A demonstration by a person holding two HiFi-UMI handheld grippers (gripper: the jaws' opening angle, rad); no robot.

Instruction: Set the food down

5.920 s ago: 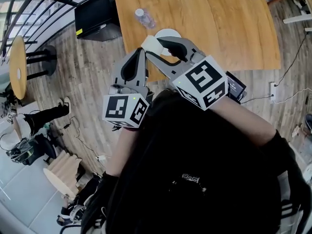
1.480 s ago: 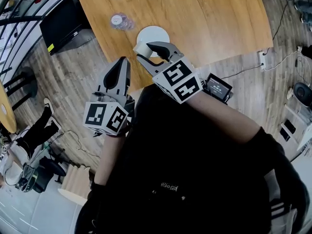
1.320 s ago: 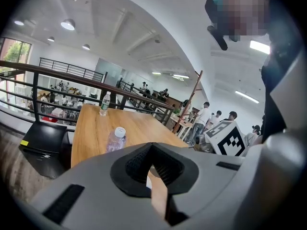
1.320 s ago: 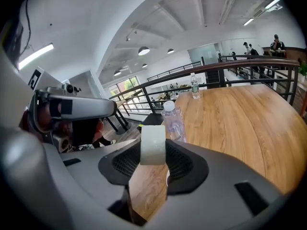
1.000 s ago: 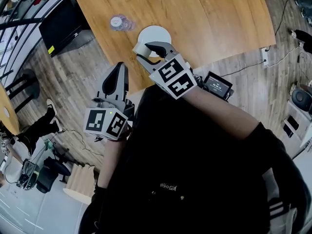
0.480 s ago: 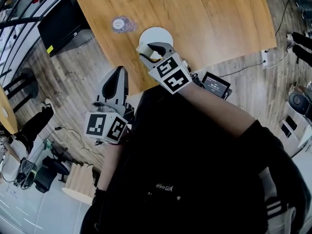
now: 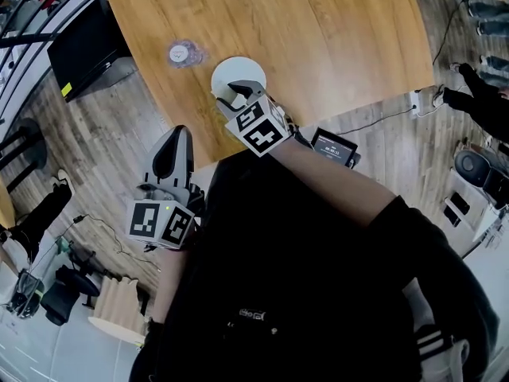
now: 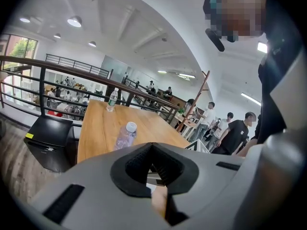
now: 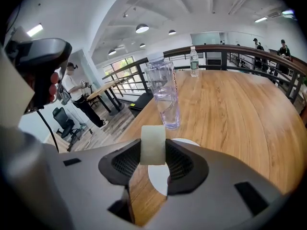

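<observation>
Head view first: the right gripper (image 7: 236, 94) has dropped a good bit over the last second or so. It looks smaller now and sits right over the white plate (image 7: 231, 68) near the edge of the wooden table (image 7: 318, 30). The food (image 7: 227, 102), a pale little block, is still pinched in it, just above the plate as far as I can tell. The left gripper (image 7: 176, 138) hangs off the table edge over the floor and has barely budged.

Left gripper view: jaws are closed together with nothing in them, basically just idling. The clear bottle (image 8: 125, 135) stands on the table ahead.

Right gripper view: the block is clamped between the pads, standing upright, with the plate directly underneath and the bottle just beyond it. The grip hasn't loosened at all.

So I'd say the lowering is nearly done and the release is what's left.
</observation>
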